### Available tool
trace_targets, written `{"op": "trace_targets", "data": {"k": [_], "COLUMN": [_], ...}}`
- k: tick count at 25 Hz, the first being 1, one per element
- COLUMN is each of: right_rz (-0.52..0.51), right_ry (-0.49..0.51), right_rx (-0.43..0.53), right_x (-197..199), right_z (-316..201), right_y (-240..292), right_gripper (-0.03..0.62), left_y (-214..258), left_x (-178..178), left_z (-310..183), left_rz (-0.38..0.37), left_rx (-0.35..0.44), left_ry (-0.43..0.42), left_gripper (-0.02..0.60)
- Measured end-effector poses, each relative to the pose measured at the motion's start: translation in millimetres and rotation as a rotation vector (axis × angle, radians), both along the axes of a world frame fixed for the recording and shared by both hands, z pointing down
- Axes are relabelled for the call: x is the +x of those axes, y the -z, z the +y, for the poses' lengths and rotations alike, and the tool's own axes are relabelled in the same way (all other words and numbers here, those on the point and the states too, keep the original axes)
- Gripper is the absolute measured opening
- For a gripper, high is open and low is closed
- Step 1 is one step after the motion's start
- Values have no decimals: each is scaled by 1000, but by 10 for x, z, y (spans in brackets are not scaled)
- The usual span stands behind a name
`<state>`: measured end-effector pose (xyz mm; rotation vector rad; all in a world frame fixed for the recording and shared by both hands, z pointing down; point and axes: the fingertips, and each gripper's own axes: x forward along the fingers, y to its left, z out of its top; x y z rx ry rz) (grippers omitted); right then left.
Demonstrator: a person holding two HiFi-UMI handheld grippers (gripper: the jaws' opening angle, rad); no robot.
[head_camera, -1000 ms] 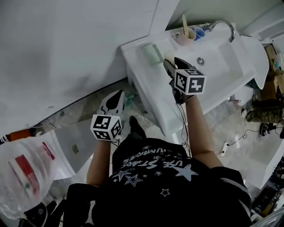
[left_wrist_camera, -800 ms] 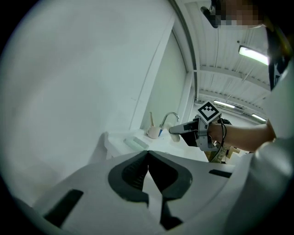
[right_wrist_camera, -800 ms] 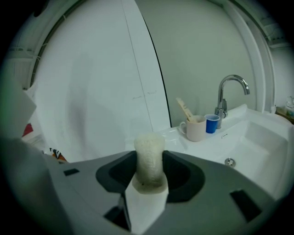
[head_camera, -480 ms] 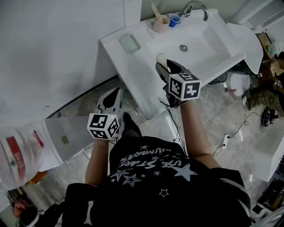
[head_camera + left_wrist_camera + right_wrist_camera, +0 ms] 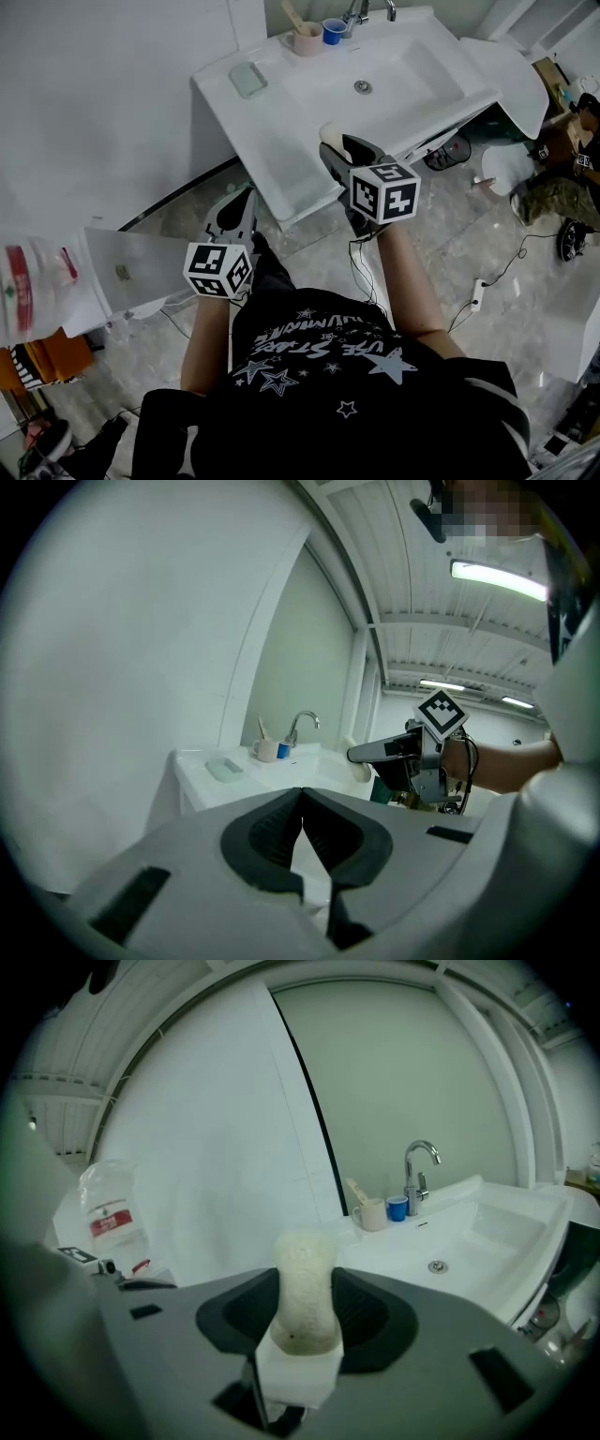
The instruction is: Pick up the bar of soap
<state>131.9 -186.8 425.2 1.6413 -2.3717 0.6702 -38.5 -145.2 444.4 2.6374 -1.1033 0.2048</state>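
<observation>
Bar of soap (image 5: 305,1290), pale and upright, clamped between the fingers (image 5: 364,1309) of the right gripper (image 5: 339,148) in the air over the front rim of the white washbasin (image 5: 281,141); left gripper (image 5: 302,797), fingers closed on nothing, above the grey stone floor (image 5: 164,220) beside a white wall (image 5: 94,94).

Head view: high, steeply downward onto white ceramic washbasin (image 5: 281,141). Both gripper views: low, near level, facing that basin and its chrome tap (image 5: 419,1171). Left one also frames right gripper (image 5: 356,757).
</observation>
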Motion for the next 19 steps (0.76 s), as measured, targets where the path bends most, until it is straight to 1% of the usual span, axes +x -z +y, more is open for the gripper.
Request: {"op": "trace_targets", "data": {"k": [5,10,19], "right_rz": [-19,-24,-40], "right_ry": [10,17,21], "right_rx": [10,-2,19], "right_x": [134,226,318], "right_z": [507,960,1548], "right_y": [11,-62,-41], "right_gripper": [185,184,184], "left_y": [23,30,60], "left_x": [168,259,347], "left_z": [460,902,1505], "left_rz": [-13,-23,-34], "left_rx": [12,14,29], "left_ry": [1,5,6], "left_gripper": [9,9,9]}}
